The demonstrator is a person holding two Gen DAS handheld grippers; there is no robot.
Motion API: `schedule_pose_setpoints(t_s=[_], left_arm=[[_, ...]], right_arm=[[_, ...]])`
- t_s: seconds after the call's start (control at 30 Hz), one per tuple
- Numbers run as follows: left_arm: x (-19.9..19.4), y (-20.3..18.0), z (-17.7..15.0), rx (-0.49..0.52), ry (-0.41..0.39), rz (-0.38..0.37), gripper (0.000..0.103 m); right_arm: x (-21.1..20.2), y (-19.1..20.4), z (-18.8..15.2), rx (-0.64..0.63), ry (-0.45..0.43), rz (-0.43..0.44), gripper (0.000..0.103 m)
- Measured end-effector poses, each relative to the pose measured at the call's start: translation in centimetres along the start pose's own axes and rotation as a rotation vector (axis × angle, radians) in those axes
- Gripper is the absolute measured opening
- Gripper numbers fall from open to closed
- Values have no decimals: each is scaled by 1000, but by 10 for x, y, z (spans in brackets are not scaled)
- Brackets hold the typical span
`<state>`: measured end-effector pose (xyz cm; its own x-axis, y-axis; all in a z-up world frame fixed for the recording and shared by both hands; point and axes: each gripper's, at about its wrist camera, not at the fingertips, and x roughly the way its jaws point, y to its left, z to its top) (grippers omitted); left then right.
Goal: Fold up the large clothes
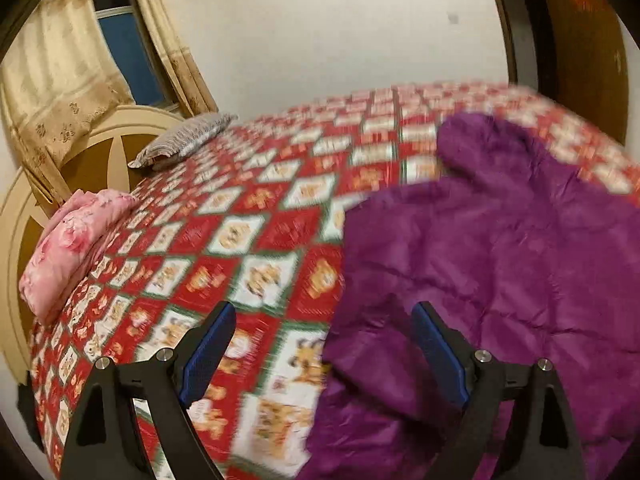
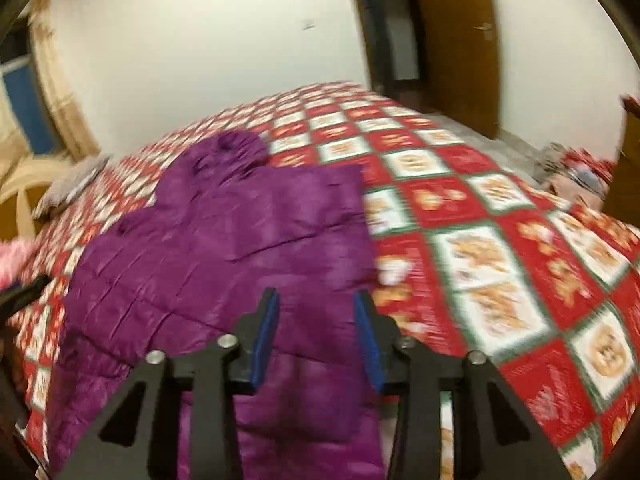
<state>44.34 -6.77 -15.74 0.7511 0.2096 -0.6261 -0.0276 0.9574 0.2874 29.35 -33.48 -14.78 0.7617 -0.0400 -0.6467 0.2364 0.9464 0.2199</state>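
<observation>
The left tool [image 1: 322, 318] stands wide apart, its blue pads [image 1: 208, 354] holding nothing. Between and beneath them runs the left edge of the purple jacket [image 1: 500, 260]: the right pad hangs over the purple cloth, the left pad over the bare red and white checked bedspread [image 1: 240, 240]. Whether either pad touches the cloth cannot be told, since both views are blurred.

The right tool [image 2: 316, 300] is also parted, though less widely, and grips nothing. It hangs over the near part of the jacket [image 2: 224, 248], close to the garment's right edge; purple cloth fills the gap between its pads [image 2: 264, 344] and runs on below them toward the camera. Just right of that tool the bedspread [image 2: 500, 240] lies uncovered.

The jacket lies flat on the bed, its quilted body spread out ahead of both tools, a squared fold lying across its upper right part in the right wrist view. Its rounded hood [image 2: 236, 152] points away, toward the far side of the bed.

Farther off on the left, well apart from the jacket, a folded pink floral quilt [image 1: 72, 248] and a grey striped pillow [image 1: 184, 140] rest by the cream headboard [image 1: 116, 124]. Beyond hang beige curtains [image 1: 60, 80], and a brown door [image 2: 460, 40] stands at the far right.
</observation>
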Motion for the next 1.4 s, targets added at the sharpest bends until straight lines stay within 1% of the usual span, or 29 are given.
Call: schedule_pose_setpoints(t_s=[0.07,0.13,0.27,0.43,0.63,0.97,1.4], left_arm=[[25,-14,-11,17,58,19,90],[37,-15,-20,-4,81,9,90],[43,-10,-24,-39,89,-36,90],[50,-5,-29,-84,111,-73,95],[49,-9,-30,-76,94,-52,96],[49,-8,-31,-80,90,-54,96],[49,-7,-31,-86,92,-62,96]], right_arm=[[19,10,-1,-34,34,-12,35],[33,12,-5,-50,57,-26,34],[48,10,-21,-61,79,-43,29],[53,9,-25,-59,83,-45,28],[55,8,-27,-53,77,-39,29],[58,16,-28,-86,74,-75,29],[59,18,-29,-108,70,-94,29]])
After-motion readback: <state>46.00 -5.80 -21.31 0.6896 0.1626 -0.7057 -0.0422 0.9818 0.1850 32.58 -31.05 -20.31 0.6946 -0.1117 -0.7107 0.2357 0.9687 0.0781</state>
